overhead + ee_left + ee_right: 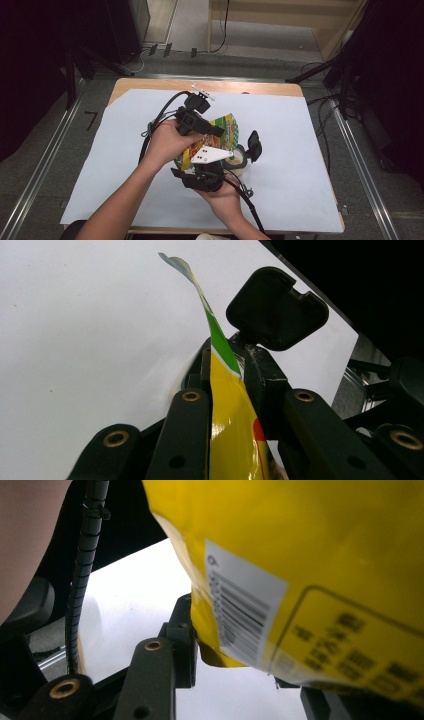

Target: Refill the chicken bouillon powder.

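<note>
So: left gripper sits left of centre over the white sheet, black hard plastic, jaws clamped flat on the top edge of the bag. Bag is a glossy yellow foil pouch with green trim and red print, thin and crinkled, held up off the table between the two tools. Right gripper comes in below and to the right of it, grey three-cornered plate on top, one rounded black pad sticking out past the bag's right side. A pale round cup sits just beside that pad, under the bag.

Left gripper view: film edge-on, pinched between the jaws, green strip running up to a curled free tip; the other tool's rounded pad stands just behind it. High view gives none of that edge detail.

Right gripper view: bag's back face, white barcode label and a boxed panel of blurred print, smooth and shiny. Left jaw presses the bag's lower corner; the far jaw is mostly hidden behind the film, so it reads as clamped on the bag. A ribbed black cable hangs at left.
</note>
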`<state>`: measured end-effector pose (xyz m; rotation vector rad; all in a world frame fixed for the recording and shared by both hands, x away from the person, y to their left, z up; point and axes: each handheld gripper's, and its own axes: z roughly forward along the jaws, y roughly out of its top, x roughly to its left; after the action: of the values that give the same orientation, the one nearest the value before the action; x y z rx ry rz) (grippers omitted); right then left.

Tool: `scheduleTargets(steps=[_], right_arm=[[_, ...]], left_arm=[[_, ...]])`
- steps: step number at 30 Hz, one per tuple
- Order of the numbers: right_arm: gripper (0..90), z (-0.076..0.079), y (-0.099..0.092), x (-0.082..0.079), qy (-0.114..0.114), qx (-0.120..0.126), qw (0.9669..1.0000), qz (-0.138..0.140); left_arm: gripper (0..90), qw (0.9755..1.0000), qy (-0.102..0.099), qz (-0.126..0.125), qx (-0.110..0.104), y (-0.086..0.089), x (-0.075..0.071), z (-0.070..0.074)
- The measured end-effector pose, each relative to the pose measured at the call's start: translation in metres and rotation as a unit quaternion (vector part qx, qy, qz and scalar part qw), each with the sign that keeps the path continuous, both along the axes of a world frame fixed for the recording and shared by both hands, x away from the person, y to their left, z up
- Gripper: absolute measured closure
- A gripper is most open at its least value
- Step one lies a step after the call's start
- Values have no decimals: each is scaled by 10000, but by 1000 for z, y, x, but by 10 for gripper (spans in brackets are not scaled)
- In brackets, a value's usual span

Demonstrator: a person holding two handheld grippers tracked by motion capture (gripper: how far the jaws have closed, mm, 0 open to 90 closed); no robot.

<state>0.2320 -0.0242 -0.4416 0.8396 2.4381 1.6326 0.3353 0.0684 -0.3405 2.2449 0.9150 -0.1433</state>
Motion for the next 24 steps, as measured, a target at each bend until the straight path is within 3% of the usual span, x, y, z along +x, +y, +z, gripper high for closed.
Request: scheduleTargets(steps=[24], right_arm=[[626,0,1,-1,-41,-35,10000,8]], left_arm=[[798,10000,-22,-3,-2,1,-1,0]])
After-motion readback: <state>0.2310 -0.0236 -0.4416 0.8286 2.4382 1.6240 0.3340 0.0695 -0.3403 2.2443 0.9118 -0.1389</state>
